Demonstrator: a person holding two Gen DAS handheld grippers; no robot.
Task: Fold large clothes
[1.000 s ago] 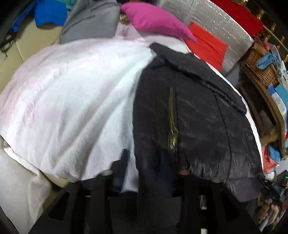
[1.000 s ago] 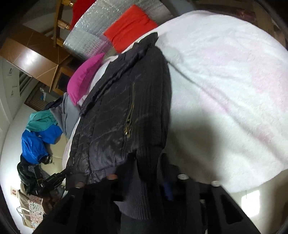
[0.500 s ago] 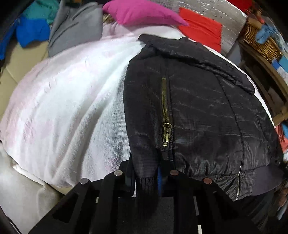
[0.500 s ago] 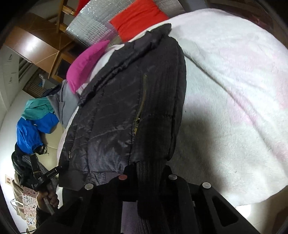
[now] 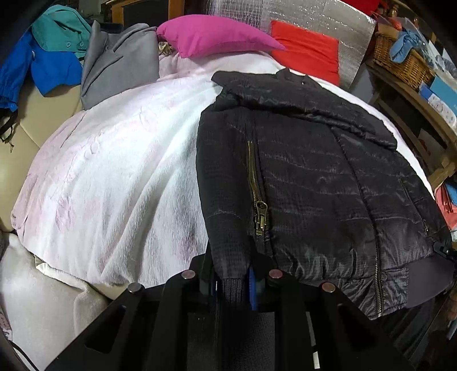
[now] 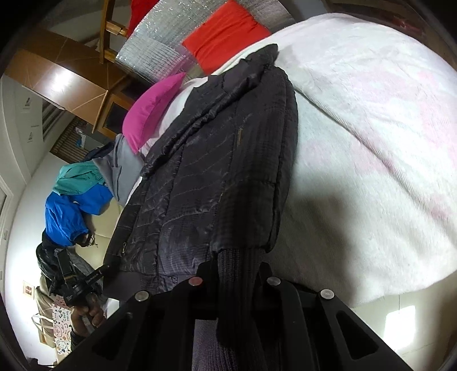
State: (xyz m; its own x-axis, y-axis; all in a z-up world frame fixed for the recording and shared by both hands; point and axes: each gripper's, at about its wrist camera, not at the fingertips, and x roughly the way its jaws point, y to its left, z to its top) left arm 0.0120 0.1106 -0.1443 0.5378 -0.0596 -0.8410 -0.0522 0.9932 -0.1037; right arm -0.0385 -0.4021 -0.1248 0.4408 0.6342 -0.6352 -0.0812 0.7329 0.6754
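A black quilted jacket (image 5: 314, 177) lies flat on a white fleecy blanket (image 5: 114, 177), taking up the blanket's right part in the left wrist view, its collar toward the far pillows and its hem toward the cameras. A brass zip (image 5: 255, 194) runs down its near part, the puller hanging low. The left gripper (image 5: 232, 281) is clamped on a ribbed knit cuff (image 5: 232, 288) at the jacket's near edge, the cuff pinched between the nearly closed fingers; its jaws have just been closing, with the cuff between them. The right gripper (image 6: 237, 274) likewise pinches a ribbed cuff (image 6: 237, 285) where a sleeve comes off the jacket (image 6: 217, 177) lower edge, jaws all but together on the knit; whether it is the same cuff I cannot tell. In the right wrist view the left gripper's body (image 6: 77, 282) and the hand (image 6: 88, 311) holding it show at the jacket's hem. Beyond the collar lie a pink pillow (image 5: 211, 34) and a red pillow (image 5: 305, 48), the red one against a silvery quilted panel (image 5: 308, 14). To the left of the pink pillow a grey garment (image 5: 120, 60) rests on the blanket's far edge, with a blue garment (image 5: 45, 68) and a teal one (image 5: 61, 32) beside it on a beige couch (image 5: 34, 114). At the right stands a wooden shelf (image 5: 417, 97) with a wicker basket (image 5: 400, 60) on it.
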